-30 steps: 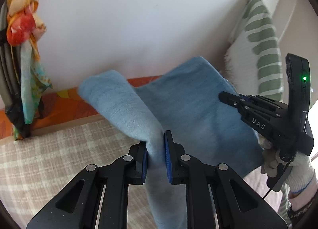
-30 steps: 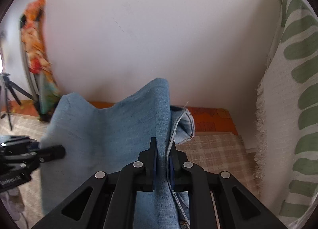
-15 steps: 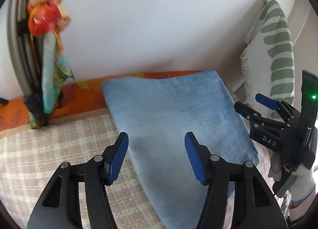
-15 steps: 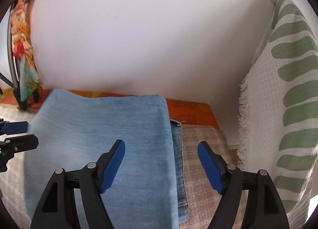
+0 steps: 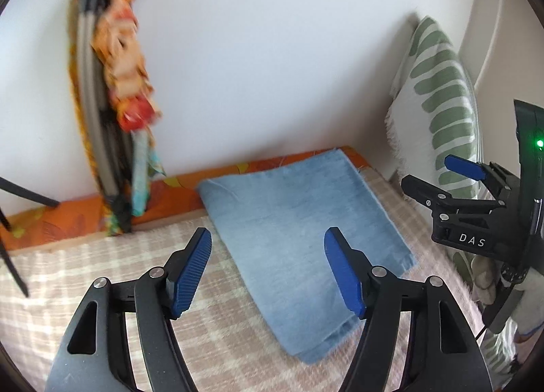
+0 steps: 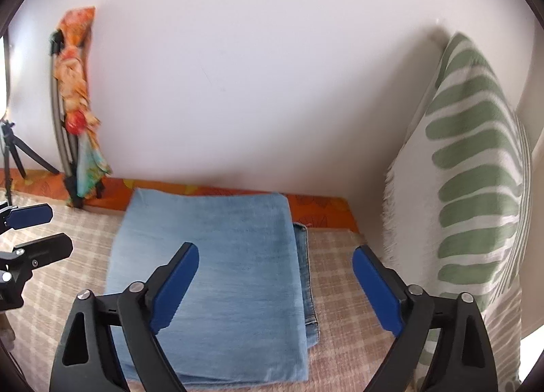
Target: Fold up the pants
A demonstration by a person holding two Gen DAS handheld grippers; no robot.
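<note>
**Left wrist and right wrist: denim let go, lying flat**

Left wrist view put the folded pants [image 5: 299, 232] in the middle of the frame, flat on the checked blanket [image 5: 102, 276]. A second before, each gripper had pinched a raised ridge of the denim; half a second before, the cloth was already down and the jaws parted. Now the left gripper [image 5: 268, 273] hung clear above the pants, jaws spread and still opening, nothing between the pads. The right gripper [image 6: 275, 286] did the same in its own view, jaws wider yet and opening, empty, the pants [image 6: 217, 276] beneath it.

In the right wrist view a lower denim layer showed along the fold's right edge. Bare blanket lay to the right of it, up to the fringed green-striped pillow [image 6: 476, 188] at the frame's right. At centre left of that frame the left gripper stood over open blanket, well apart from the pants.

The fold's far edge overlapped an orange patterned sheet [image 5: 68, 218] below a plain white wall [image 5: 272, 52]. A colourful cloth [image 5: 125, 86] hung over a frame at upper left.
</note>
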